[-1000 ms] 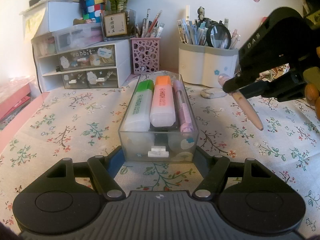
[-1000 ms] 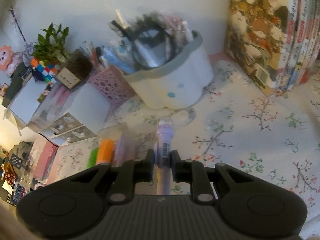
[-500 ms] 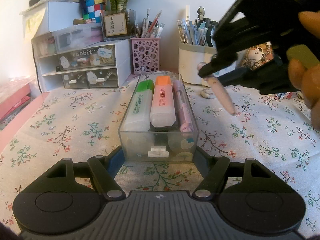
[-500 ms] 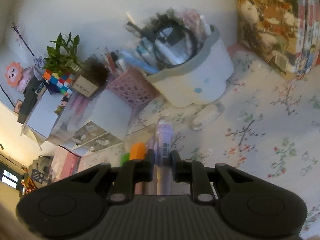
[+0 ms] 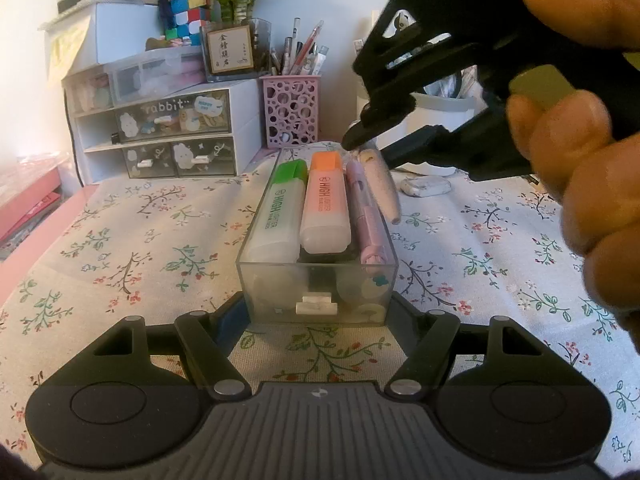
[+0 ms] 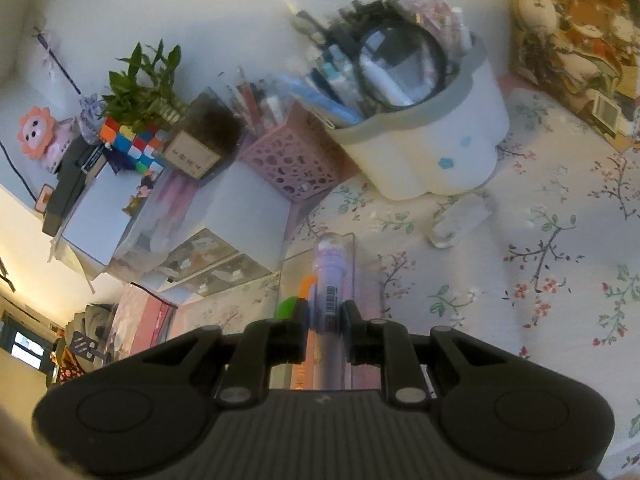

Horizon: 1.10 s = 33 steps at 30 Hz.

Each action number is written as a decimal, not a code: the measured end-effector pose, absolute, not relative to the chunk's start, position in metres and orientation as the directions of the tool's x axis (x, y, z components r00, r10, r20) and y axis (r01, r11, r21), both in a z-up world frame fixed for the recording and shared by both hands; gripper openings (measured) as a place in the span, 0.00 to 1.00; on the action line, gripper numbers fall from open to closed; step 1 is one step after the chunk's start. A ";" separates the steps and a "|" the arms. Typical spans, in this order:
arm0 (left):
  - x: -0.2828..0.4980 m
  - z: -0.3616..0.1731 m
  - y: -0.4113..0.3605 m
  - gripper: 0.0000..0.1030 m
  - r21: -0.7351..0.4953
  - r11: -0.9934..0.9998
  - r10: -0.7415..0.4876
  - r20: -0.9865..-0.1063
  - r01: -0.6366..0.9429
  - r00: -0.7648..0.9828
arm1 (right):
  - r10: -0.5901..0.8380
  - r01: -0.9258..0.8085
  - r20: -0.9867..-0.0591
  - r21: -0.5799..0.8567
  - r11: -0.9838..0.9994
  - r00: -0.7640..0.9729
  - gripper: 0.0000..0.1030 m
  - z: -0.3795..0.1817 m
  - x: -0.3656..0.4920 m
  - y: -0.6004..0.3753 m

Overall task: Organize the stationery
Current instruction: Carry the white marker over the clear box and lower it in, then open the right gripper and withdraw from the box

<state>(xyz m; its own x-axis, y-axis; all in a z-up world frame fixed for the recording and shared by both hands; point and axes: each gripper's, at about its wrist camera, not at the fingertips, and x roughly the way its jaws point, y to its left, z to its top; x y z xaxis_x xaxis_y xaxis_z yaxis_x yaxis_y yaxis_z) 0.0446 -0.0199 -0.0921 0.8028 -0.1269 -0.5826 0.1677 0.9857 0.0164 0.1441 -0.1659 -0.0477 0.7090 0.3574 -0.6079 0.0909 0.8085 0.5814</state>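
Left wrist view: the left gripper [image 5: 319,312] has its two fingers clamped on the near end of the clear drawer tray [image 5: 280,280], one against each side wall, so the tray sits squarely between the jaws on the floral tablecloth [image 5: 120,248]. Inside the tray lie a green highlighter [image 5: 278,212], an orange highlighter [image 5: 325,206] and a pink pen [image 5: 366,216], side by side along its length. Over the tray's far right corner the right gripper [image 5: 366,142], carried by a person's hand [image 5: 580,184], pinches a pale pink pen [image 5: 380,184] near its upper end; that pen slants down just beside the tray's right wall, tip level with the rim. Bare cloth lies open left and right of the tray; behind it stand a pink perforated pen cup [image 5: 291,110] and a white drawer unit [image 5: 168,132]. Right wrist view: the right gripper [image 6: 325,314] is closed on the lilac barcoded barrel of the pale pink pen [image 6: 330,280], which points forward over the tray's far rim [image 6: 352,240]. Beyond the tray, a white pen holder [image 6: 432,148] stands well apart, with open cloth to the tray's right.
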 end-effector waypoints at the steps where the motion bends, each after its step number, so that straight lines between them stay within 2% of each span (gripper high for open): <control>1: 0.044 -0.092 -0.020 0.69 0.016 0.986 -0.127 -0.583 0.168 0.803 | 0.360 0.089 -0.610 0.581 0.809 0.706 0.17 -0.048 0.145 -0.165; 18: 0.045 -0.092 -0.021 0.69 0.015 0.985 -0.130 -0.582 0.171 0.802 | 0.340 0.093 -0.636 0.546 0.832 0.693 0.19 -0.052 0.151 -0.157; 33: 0.045 -0.092 -0.021 0.69 0.015 0.985 -0.130 -0.582 0.171 0.802 | 0.357 0.057 -0.609 0.554 0.831 0.708 0.18 -0.050 0.145 -0.166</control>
<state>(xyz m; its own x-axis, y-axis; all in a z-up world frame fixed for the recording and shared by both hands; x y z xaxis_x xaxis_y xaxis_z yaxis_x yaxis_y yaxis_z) 0.0450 -0.0213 -0.0924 0.8024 -0.1299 -0.5824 0.1705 0.9852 0.0152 0.1447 -0.1660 -0.0500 0.7079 0.3574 -0.6093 0.0573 0.8306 0.5539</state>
